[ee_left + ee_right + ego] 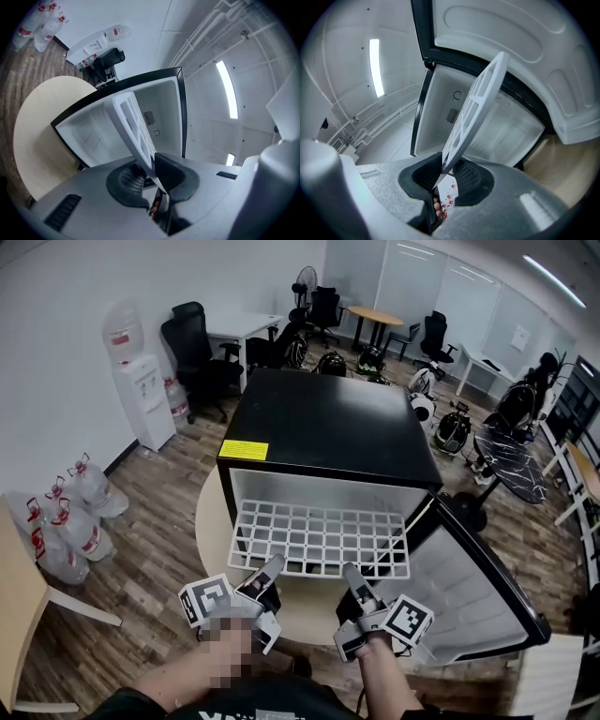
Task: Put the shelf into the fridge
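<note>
Roughly half of the white plastic grid shelf (319,538) is inside the open black fridge (328,423). The left gripper (271,570) and the right gripper (352,575) have their fingers closed on its near edge. Pushing it fully in is left.

Shelf (319,540) half inside fridge (328,418) — door (473,589) at right.

The round beige bench (214,521) is mostly hidden under the black mini fridge (328,418); the fridge's open door (469,589) covers the bench's 4 o'clock side.
</note>
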`<state>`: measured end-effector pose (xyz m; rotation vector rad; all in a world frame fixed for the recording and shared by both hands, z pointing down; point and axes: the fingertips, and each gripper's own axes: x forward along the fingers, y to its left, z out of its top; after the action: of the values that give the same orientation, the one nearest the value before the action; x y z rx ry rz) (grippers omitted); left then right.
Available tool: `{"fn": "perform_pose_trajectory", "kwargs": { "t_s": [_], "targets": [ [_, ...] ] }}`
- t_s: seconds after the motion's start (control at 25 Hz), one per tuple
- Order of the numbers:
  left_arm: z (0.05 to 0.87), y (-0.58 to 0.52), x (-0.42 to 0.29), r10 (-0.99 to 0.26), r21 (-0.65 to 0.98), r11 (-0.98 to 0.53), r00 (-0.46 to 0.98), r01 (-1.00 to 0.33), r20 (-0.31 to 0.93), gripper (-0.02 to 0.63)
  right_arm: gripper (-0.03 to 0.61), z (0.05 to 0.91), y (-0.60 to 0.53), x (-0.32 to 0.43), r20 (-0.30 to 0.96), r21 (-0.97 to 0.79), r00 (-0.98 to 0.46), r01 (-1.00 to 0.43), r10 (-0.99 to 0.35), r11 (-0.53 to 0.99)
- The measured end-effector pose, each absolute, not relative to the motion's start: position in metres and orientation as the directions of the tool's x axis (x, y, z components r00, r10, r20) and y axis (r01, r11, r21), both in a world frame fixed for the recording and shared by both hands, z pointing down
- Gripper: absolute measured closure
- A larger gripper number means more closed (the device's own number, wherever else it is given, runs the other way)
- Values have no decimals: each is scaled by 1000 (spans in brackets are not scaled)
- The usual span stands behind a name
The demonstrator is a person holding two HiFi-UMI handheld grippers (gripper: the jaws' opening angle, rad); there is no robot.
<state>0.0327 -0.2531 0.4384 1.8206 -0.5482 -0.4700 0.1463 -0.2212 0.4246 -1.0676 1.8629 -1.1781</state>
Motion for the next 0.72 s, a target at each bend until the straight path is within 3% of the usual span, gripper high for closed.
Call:
{"fn": "perform_pose_trajectory", "kwargs": {
  "t_s": [0.12,0.4,0.52,0.6,0.72],
  "targets": [
    [447,-255,30,-591,949,-244,806,-200,18,566,508,424,-220,149,-108,-933,-424,-270,-899,239],
    [456,-256,24,-608,928,-266,792,-260,47,566,511,433,-219,150,-103,-937,-426,-262,-899,232],
    [450,-256,25,-607,932,-276,795,-237,22,566,511,432,-218,150,-105,-938,-421,-260,-901,230],
    [440,-252,31,-600,954,-258,799,-150,-36,566,512,433,-218,150,-99,-943,-420,-249,-902,220],
    [452,-252,27,-608,950,-232,793,-211,28,568,511,436,-219,151,-94,-948,-417,-239,-904,208]
  ]
}}
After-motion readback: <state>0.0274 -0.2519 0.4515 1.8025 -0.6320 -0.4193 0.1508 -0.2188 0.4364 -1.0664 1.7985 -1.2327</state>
